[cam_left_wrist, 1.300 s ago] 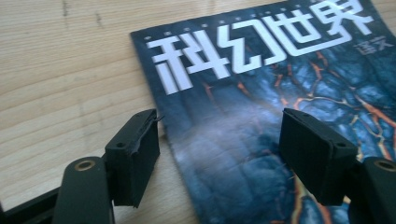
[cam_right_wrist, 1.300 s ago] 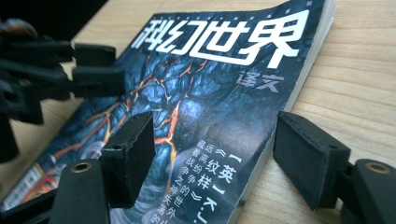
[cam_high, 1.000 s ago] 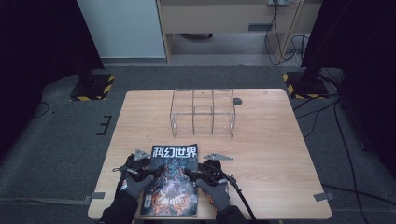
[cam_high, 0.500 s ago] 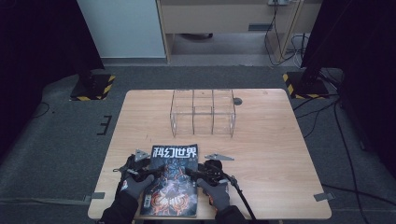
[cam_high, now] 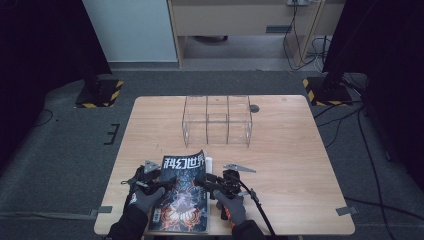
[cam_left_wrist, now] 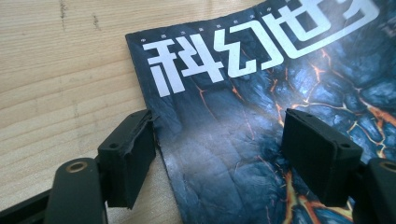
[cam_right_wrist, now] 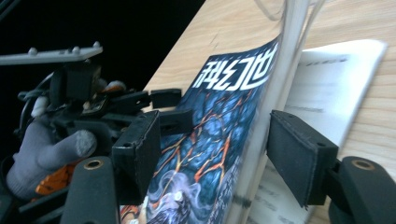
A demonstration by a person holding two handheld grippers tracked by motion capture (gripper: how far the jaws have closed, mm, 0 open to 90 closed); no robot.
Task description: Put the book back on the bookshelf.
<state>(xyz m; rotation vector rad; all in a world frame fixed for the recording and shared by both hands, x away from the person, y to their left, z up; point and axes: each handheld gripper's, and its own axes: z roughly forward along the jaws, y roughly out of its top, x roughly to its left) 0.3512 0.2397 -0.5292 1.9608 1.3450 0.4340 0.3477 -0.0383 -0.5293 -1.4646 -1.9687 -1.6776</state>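
A magazine (cam_high: 182, 192) with a dark blue cover and white title lies at the table's near edge. Its right side is raised, and a white inner page (cam_high: 208, 162) shows beneath it. My left gripper (cam_high: 156, 181) is open at the magazine's left edge. In the left gripper view (cam_left_wrist: 219, 135) one jaw stands at that edge and the other over the cover (cam_left_wrist: 243, 116). My right gripper (cam_high: 207, 181) is open at the right edge. The right gripper view (cam_right_wrist: 215, 140) has its jaws on either side of the lifted cover (cam_right_wrist: 219, 121), with the white page (cam_right_wrist: 327, 88) flat on the wood.
A clear acrylic organizer (cam_high: 217, 120) with several compartments stands at the table's (cam_high: 300, 165) far middle. A small dark disc (cam_high: 254, 108) lies beside its right end. Gloved hands hold both grippers; the left one (cam_right_wrist: 46, 154) shows in the right gripper view.
The magazine's right side has lifted off the table, exposing a white page under it. Both hands stay at the magazine's edges.
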